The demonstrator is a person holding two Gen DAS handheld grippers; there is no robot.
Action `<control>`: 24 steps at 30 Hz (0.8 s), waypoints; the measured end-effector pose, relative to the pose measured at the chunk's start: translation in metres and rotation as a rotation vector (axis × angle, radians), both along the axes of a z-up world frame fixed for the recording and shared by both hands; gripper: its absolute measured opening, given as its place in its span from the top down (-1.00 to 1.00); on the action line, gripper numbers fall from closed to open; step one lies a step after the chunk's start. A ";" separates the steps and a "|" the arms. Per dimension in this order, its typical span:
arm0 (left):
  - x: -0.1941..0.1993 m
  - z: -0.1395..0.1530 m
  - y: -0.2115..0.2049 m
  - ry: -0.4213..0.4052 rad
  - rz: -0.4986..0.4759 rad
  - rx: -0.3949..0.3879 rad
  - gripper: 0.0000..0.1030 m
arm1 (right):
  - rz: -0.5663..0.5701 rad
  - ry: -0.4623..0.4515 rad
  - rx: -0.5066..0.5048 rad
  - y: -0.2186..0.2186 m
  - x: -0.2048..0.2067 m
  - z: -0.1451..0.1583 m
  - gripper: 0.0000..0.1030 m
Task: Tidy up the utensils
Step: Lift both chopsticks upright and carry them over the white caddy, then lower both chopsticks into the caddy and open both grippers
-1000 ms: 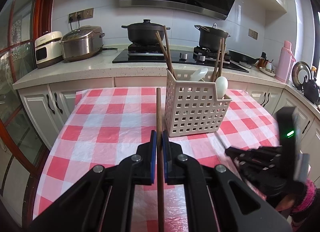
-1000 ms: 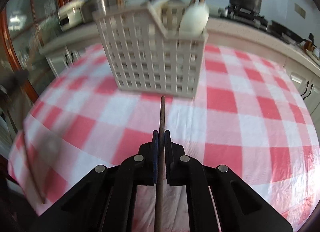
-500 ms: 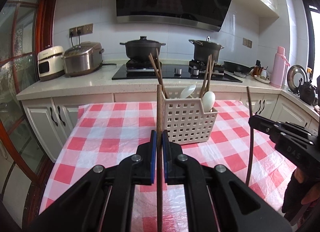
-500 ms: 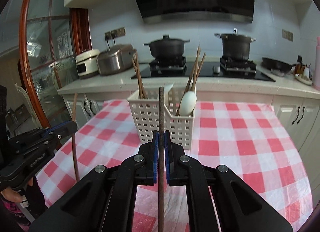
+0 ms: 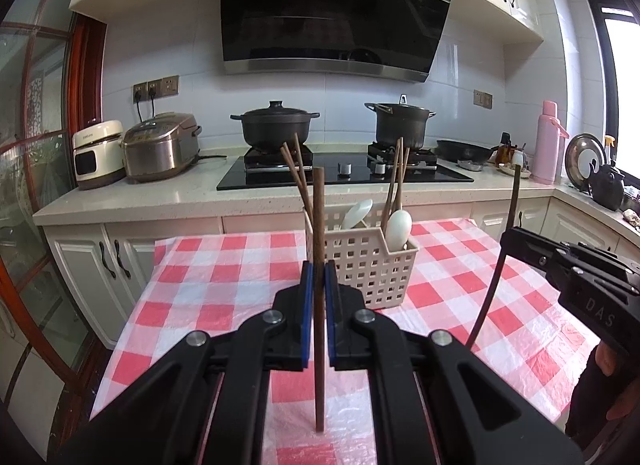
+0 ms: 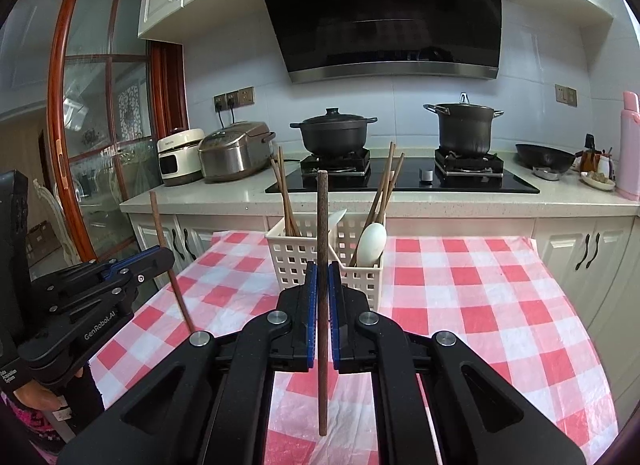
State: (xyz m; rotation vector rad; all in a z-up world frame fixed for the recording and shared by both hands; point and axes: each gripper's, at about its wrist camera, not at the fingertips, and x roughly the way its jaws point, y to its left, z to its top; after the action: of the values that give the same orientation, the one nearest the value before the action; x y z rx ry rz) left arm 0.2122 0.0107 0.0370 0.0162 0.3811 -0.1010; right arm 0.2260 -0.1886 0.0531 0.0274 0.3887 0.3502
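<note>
Brown wood is what each gripper is holding — one chopstick each. The left gripper [image 5: 316, 285] has its blue pads pressed tight on the left chopstick [image 5: 318, 225], which stands straight up, high above the table. The right gripper [image 6: 322, 289] is squeezed the same way on the right chopstick [image 6: 322, 225], and that stick stands straight up too. From the left camera you can see the right gripper [image 5: 520, 241] off to the side with its stick [image 5: 505, 249] poking up and down through it. From the right camera the left gripper [image 6: 156, 261] shows at the side, with its stick [image 6: 168, 257] leaning a little.

Past the two sticks sits the white basket [image 5: 370, 261] with square holes, on the red and white checked cloth [image 5: 200, 285]. In the basket are more chopsticks [image 6: 286, 201] standing in the left part, some others [image 6: 386, 185] in the right part, a white spoon [image 6: 372, 245] at the right front, and another white spoon [image 5: 357, 213] in the middle.

Behind the table is the counter [image 5: 160, 193] — with a silver rice cooker [image 5: 160, 147], a small white cooker [image 5: 98, 153], and two black pots [image 5: 275, 125] [image 5: 400, 123] on the stove [image 5: 344, 173]. A pink bottle [image 5: 548, 141] stands far to the right.
</note>
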 end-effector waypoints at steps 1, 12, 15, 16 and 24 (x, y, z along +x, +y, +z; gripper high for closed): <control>0.001 0.001 -0.001 -0.004 -0.002 0.000 0.88 | 0.000 -0.001 0.000 0.000 0.001 0.000 0.88; 0.016 0.012 -0.014 -0.019 -0.042 0.010 0.88 | 0.006 -0.037 -0.017 0.006 0.014 0.012 0.88; 0.024 0.016 -0.014 -0.004 -0.061 -0.007 0.88 | 0.004 -0.051 -0.024 0.007 0.018 0.018 0.88; 0.026 0.017 -0.014 -0.004 -0.063 -0.005 0.88 | 0.005 -0.055 -0.023 0.007 0.021 0.020 0.88; 0.038 0.039 -0.019 -0.029 -0.076 0.014 0.89 | 0.007 -0.091 -0.032 0.006 0.041 0.041 0.88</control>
State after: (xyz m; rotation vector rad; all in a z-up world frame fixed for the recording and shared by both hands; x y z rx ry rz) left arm 0.2506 -0.0082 0.0763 0.0462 0.3526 -0.1734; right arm 0.2666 -0.1826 0.0946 -0.0212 0.3046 0.3507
